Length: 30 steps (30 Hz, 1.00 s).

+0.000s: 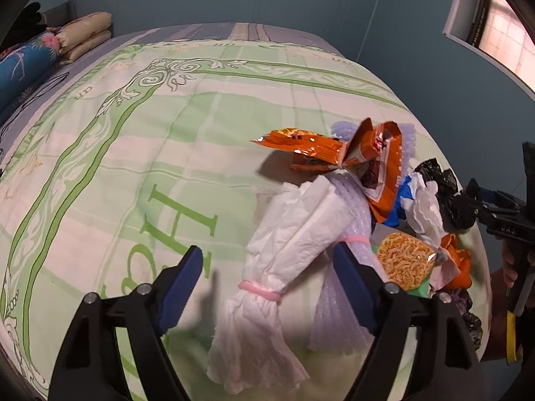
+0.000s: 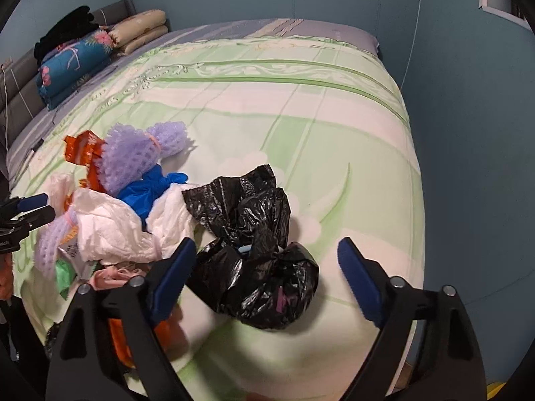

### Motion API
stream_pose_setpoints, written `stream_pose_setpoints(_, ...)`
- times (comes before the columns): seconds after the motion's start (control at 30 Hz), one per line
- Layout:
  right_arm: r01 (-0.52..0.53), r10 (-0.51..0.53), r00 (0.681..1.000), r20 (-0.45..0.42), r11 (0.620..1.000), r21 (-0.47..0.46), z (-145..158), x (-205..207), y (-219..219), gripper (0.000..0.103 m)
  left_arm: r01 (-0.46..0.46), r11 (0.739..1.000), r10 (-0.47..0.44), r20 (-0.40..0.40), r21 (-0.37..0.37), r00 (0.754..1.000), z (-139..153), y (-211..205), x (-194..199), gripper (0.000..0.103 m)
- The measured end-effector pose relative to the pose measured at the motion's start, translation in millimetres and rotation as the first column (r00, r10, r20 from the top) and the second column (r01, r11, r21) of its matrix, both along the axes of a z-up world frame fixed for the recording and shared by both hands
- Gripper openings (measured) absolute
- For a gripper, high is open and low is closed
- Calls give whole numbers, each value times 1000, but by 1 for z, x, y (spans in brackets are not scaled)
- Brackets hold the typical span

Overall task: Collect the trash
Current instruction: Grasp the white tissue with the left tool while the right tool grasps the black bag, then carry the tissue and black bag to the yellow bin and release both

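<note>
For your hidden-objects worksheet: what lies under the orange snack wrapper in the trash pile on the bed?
Under the orange snack wrapper lie purple foam netting and something blue, on the green bedspread. Whatever sits deeper is covered.

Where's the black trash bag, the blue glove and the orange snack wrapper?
Black trash bag (image 2: pixel 264 267), right wrist view, on its crinkled middle.
Blue glove (image 2: pixel 147 190), right wrist view, on its palm.
Orange snack wrapper (image 1: pixel 378 163), left wrist view, on its front.

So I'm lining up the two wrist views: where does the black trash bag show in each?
Left wrist: black trash bag at the right edge, behind the white tissue.
Right wrist: lower centre, between the open fingers.
Shared landmark: the blue glove in the pile.
</note>
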State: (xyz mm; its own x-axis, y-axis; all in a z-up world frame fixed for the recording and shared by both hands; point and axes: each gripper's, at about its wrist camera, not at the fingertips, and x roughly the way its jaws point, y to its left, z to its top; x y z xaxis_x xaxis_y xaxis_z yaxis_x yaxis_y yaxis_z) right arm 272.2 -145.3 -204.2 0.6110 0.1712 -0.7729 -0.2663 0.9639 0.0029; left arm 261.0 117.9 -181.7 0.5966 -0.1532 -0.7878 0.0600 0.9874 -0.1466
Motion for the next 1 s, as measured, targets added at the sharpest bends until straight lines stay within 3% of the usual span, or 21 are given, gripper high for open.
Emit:
stream_pose_setpoints(0.1, 3, -2, 1000, -23, 1000, 2, -5, 6, 2, 65, 11, 1000, -11, -23, -6, 1000, -8, -3, 7, 57)
stream_pose_setpoints(0.17, -2, 2, 999, -41, 1000, 3, -9, 9, 4, 55, 2, 999, -4, -42, -37, 999, -12, -1, 10, 38)
stream_pose_setpoints(0.27, -3, 3, 999, -50, 1000, 3, -10, 10, 6, 40, -2, 999, 1, -26, -54, 1000, -10, 2, 5, 24)
stream_pose_setpoints(0.4, -21, 22, 999, -40, 1000, 23, -4, 4, 8, 33, -4, 997, 3, -12, -83, 1000, -4, 10, -4, 20)
stream_pose_setpoints(0.73, -34, 30, 999, 34, 994, 101, 40, -29, 2, 32, -48, 989, 58, 65, -141, 996, 31, 34, -38, 20)
stream_pose_setpoints(1.0, -47, 35, 996, 77, 987, 154, 73, -79, -16, 32, -9, 990, 31, 153, -142, 988, 70, 12, -65, 20)
